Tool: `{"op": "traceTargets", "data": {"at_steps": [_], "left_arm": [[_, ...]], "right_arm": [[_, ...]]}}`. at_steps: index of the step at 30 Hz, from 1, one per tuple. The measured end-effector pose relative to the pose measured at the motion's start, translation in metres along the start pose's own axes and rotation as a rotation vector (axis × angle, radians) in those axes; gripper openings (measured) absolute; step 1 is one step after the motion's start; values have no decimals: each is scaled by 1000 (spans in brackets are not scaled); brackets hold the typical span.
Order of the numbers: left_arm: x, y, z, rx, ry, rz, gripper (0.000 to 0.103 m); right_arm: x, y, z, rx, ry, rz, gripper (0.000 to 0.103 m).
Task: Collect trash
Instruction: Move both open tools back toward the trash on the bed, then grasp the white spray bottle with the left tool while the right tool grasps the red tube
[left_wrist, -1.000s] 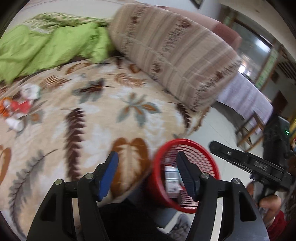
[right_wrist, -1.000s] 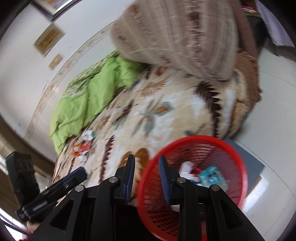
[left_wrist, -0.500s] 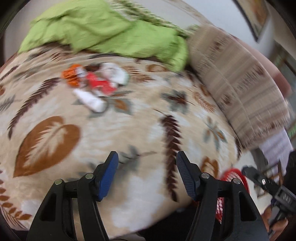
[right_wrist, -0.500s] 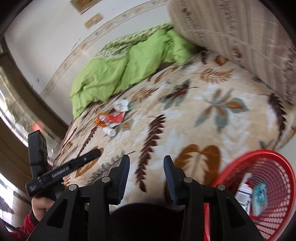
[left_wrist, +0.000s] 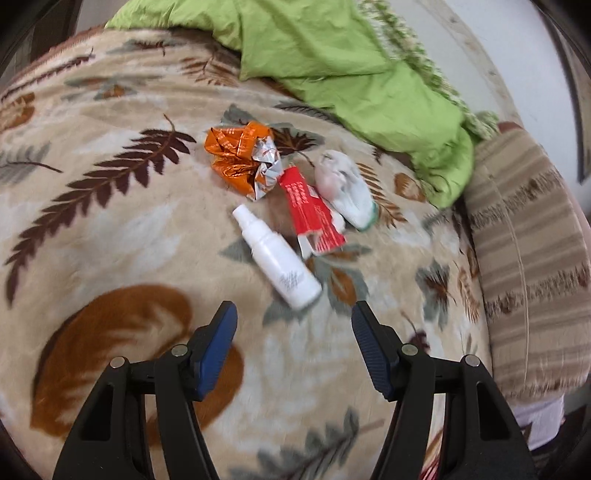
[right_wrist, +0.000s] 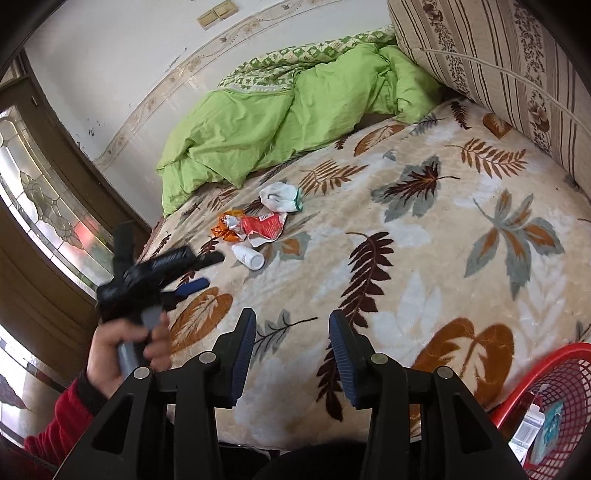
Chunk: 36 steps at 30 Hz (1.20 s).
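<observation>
A white bottle (left_wrist: 280, 256) lies mid-frame on the leaf-print blanket (left_wrist: 110, 229), long axis diagonal, cap toward upper left, beside a red wrapper (left_wrist: 312, 210), orange foil (left_wrist: 240, 157) and white wad (left_wrist: 345, 184). Left gripper (left_wrist: 293, 341) hovers below it, released and empty; right gripper (right_wrist: 291, 352) is opening, empty.

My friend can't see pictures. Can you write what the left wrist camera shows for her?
The left gripper, jaws open and empty, points down at a small heap of trash on a leaf-patterned blanket: a white spray bottle nearest, then a torn red wrapper, a crumpled orange foil wrapper and a white sock. A green quilt lies behind.
</observation>
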<state>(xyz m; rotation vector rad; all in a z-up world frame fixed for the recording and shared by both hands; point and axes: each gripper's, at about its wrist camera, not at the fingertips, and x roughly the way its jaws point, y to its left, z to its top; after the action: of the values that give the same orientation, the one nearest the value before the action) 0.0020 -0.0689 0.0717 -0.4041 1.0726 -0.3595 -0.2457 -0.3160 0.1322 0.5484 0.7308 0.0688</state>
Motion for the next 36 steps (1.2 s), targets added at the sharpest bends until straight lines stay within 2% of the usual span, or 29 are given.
{"op": "traceTargets", "data": {"at_steps": [5,10,14,21,25,29,36], "left_arm": [[38,-7,17,-15,30,58,57],[67,-5,19,-15,62,80,38],[59,-2,11,31,26,89,32],[11,35,-6,68,-11,129,30],[-18,51,-8,111,-84,168,29],[-35,55,-9,160,-183,199,29],[-36,61,-5,199,-206,223,29]], "right_arm": [[1,-18,1,34,1,-2,44],[2,-30,1,52,4,-12,44],[4,-32,4,52,5,-6,44],[21,-8,13,-15,23,20,44],[48,23,27,-113,50,24,44],[95,56,43,-202,74,-7,49],[194,101,67,-372,126,-96,49]]}}
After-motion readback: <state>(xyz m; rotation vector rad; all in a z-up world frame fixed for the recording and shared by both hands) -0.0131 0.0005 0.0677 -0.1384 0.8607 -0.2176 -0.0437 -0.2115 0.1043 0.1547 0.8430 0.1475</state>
